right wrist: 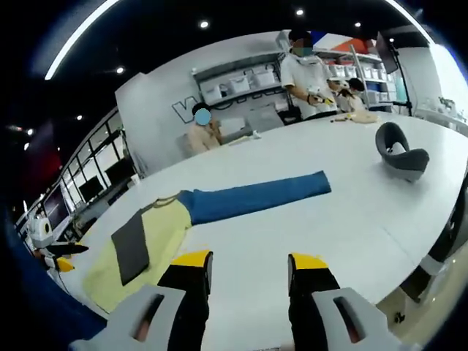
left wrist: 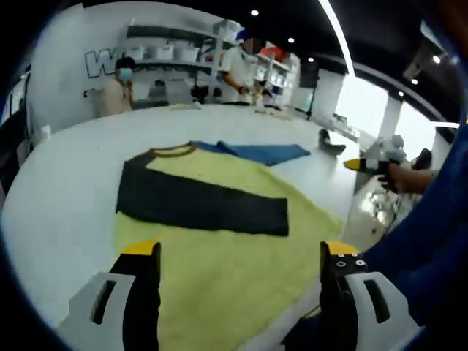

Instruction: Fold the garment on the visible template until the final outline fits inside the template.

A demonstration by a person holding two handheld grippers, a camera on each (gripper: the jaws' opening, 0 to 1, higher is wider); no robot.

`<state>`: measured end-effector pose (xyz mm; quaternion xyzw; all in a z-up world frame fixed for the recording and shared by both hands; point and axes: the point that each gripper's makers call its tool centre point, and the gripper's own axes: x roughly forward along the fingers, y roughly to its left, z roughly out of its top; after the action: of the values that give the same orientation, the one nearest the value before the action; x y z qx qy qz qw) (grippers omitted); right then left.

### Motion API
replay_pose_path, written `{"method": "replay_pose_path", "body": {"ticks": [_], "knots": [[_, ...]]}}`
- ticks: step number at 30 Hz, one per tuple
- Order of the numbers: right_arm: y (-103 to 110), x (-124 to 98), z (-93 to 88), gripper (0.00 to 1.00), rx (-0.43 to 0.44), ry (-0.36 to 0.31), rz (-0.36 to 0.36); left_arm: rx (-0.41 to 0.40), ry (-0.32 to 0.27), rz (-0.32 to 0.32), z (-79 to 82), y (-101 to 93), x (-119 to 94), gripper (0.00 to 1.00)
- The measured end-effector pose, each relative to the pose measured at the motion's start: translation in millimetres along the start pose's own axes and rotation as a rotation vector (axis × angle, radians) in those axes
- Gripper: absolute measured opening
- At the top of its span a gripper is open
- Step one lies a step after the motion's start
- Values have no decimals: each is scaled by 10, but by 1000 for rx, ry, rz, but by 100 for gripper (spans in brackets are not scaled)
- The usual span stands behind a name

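In the left gripper view, the left hand-held gripper (left wrist: 238, 256) hangs with its jaws spread wide and holding nothing, just over the near edge of the yellow garment (left wrist: 219, 270), which lies flat on the white table (left wrist: 58, 212) with one dark sleeve (left wrist: 201, 202) folded across it and a blue sleeve (left wrist: 267, 152) sticking out at the far side. In the right gripper view, the right hand-held gripper (right wrist: 245, 267) is spread open too, over bare table (right wrist: 351, 219), with the garment (right wrist: 157, 234) off to its left and the blue sleeve (right wrist: 256, 196) stretched out ahead.

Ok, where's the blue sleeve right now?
In the right gripper view the long blue sleeve lies flat on the white table, stretched away from the yellow garment body, toward the dark curved object.
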<state>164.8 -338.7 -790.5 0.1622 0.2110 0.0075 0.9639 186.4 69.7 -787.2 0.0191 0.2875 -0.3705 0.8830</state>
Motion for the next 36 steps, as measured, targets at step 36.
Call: {"method": "replay_pose_path", "body": {"ticks": [36], "knots": [[-1161, 1310, 603, 42, 287, 12, -101, -128, 47, 233, -152, 47, -193, 88]]}}
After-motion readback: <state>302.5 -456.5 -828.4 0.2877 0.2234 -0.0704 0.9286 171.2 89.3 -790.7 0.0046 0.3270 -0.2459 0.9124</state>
